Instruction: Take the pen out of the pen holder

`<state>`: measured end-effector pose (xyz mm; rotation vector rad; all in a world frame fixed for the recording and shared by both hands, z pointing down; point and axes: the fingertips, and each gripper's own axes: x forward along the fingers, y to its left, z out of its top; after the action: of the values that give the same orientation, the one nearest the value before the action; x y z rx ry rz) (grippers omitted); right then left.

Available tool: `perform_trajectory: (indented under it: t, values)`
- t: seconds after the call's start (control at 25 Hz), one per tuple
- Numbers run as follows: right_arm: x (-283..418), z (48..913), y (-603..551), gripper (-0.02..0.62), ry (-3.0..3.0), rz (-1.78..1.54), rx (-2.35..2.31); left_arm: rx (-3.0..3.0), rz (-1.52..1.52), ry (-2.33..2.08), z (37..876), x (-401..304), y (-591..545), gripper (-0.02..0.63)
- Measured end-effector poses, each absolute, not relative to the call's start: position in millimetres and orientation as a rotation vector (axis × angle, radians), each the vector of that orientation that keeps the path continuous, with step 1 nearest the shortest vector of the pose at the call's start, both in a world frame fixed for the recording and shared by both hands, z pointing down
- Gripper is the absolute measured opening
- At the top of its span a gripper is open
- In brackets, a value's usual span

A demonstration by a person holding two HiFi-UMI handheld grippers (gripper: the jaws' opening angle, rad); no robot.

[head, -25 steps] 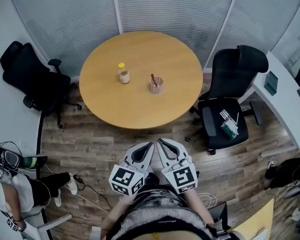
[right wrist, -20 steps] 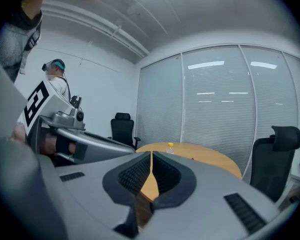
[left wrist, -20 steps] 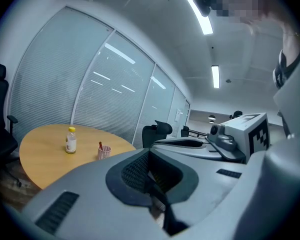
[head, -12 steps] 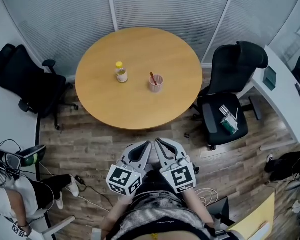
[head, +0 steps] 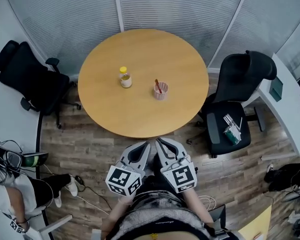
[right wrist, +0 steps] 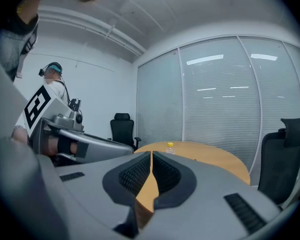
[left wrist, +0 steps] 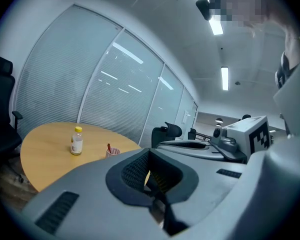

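The red pen stands in the pink pen holder mid-bench, right of a yellow-capped bottle. Near the person, off the bench, the left hand-held gripper and right hand-held gripper hang closed, empty.

The head view has swung a little. Against half a second ago, the worktop, the bottle and the pen holder lie slightly further right and lower in the frame. The right chair has slid toward the right edge. The left chair has moved slightly inward.
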<state>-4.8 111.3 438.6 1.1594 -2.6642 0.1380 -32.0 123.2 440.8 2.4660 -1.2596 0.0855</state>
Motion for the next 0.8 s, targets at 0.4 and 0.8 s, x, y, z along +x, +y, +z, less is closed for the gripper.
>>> perform_trajectory:
  t: [0.4,0.8]
  values:
    - [-9.7,426.7,24.2,0.026,-2.703,0.141,1.121,2.447,0.085,-1.275,435.7,-27.1,36.6,0.003]
    - [-7.9,428.6,-34.2,0.026,-2.718,0.154,1.053,2.407,0.091,-1.323,436.1,-26.9,-20.5,0.003]
